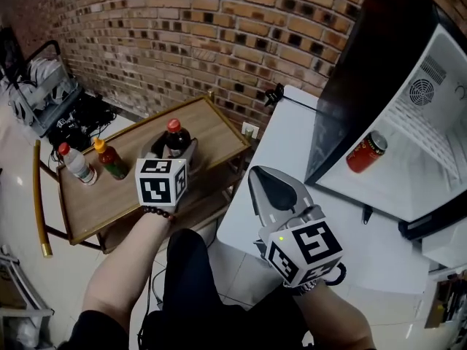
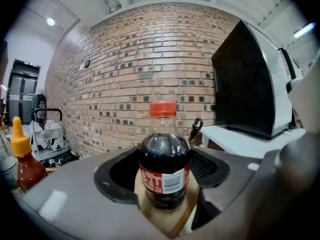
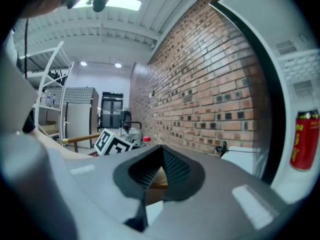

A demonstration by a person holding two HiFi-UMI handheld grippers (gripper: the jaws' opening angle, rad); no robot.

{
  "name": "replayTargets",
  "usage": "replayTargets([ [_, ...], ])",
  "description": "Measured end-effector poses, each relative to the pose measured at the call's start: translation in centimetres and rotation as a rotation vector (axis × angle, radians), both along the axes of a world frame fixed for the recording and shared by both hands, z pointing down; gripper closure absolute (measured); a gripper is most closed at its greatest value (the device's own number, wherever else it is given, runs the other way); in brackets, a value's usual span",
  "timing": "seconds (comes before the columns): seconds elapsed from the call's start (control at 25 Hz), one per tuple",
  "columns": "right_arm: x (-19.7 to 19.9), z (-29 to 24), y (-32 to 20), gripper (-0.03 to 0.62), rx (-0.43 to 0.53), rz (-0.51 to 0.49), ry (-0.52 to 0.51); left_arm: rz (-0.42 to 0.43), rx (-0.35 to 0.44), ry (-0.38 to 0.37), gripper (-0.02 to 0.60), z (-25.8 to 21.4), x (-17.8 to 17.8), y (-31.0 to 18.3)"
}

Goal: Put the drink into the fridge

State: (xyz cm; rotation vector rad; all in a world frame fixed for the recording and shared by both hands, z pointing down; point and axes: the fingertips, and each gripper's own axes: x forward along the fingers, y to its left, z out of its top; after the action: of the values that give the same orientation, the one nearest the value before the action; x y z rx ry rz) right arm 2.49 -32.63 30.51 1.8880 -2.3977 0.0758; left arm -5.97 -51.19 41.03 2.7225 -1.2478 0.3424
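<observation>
1. Right gripper [image 1: 257, 172]: hovering over the near edge of the table [image 1: 292, 133], jaws clenched tip to tip, nothing between them.
2. Left gripper [image 1: 174, 150]: reaching over the cart [image 1: 109, 203], jaws standing wide and grasping the cola bottle [image 1: 175, 135] by its body, one pad on each side.
3. Cola bottle: standing upright between the left jaws above the right half of the cart top, red cap up and red label facing the left gripper's camera. Whether its base is resting on the wood cannot be told. It is sitting well apart from the fridge [image 1: 438, 115].
4. Cart: wooden, standing left of the table and carrying two more bottles near its left end.
5. White bottle [image 1: 75, 164]: red cap, standing upright.
6. Orange-cap bottle [image 1: 111, 160]: standing upright just beside the white one.
7. Table: white, standing right of the cart and bearing the fridge.
8. Fridge: white inside, its dark door [image 1: 357, 86] hanging open toward the cart.
9. Can [image 1: 366, 152]: red, sitting inside the fridge near the door side.
10. Brick wall [image 1: 219, 35]: running behind the cart and table.
</observation>
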Motion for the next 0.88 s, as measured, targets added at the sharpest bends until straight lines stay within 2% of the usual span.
replayTargets([
  [0.2,0.8,-0.5,4.2,0.594,0.009,0.008,0.004,0.045,0.049,0.037,0.267,-4.1,1.5,5.1],
  [0.52,2.1,-0.9,12.3,0.594,0.041,0.035,-0.011,0.182,0.108,0.050,0.268,-9.1,4.7,16.1],
  [0.88,4.0,-0.7,22.2,0.594,0.058,0.102,-0.039,0.346,0.117,0.061,0.267,-12.0,8.6,28.8],
])
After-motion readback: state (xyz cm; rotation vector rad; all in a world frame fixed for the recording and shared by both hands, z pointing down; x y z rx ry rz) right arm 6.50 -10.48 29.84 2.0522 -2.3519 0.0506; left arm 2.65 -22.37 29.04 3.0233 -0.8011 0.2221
